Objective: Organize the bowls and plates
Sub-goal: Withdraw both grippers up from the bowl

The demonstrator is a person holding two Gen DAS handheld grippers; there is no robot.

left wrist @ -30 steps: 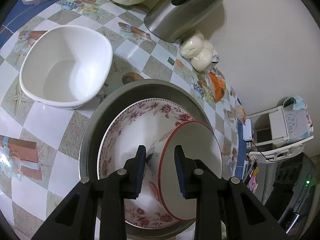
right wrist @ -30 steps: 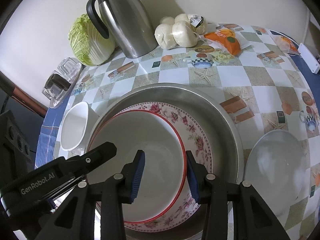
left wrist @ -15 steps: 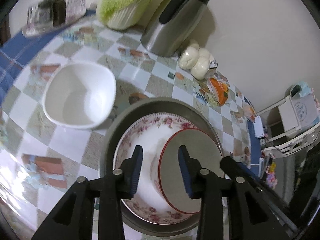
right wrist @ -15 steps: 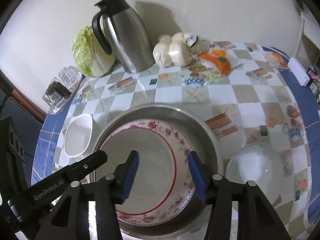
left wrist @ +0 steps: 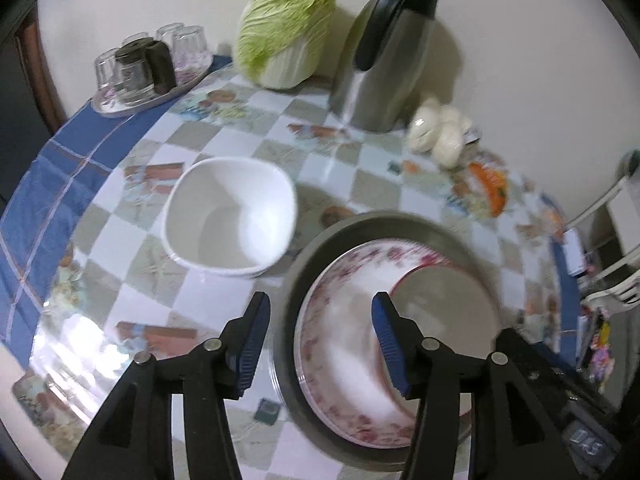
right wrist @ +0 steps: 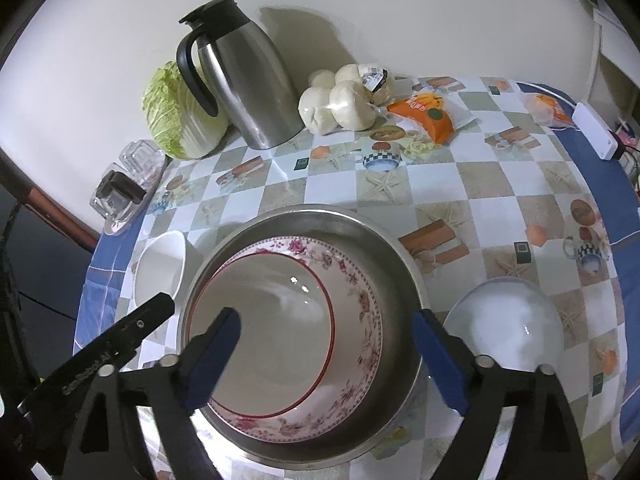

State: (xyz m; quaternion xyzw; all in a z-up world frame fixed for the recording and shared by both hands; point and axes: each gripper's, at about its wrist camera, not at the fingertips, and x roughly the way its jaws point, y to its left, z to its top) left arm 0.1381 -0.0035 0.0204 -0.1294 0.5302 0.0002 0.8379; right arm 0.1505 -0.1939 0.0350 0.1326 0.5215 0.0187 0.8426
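Note:
A red-rimmed white bowl sits nested in a floral-rimmed bowl, and both lie inside a steel basin. My right gripper hovers above them, its jaws opening wide with no pad touching anything. My left gripper hangs over the basin's left rim, and the floral bowl and the red-rimmed bowl show behind it. Its jaws are opening too, and they grip nothing. A white square bowl stands alone left of the basin. A frosted glass bowl rests to the basin's right.
Along the wall stand a cabbage, a steel thermos jug and bagged white buns. A tray of glasses is at the far left corner. An orange snack packet and a white charger lie towards the right edge.
Both grippers let go of the red-rimmed bowl's rim, widened and rose. The bowl now rests in the floral bowl. The left gripper also swung towards the white square bowl.

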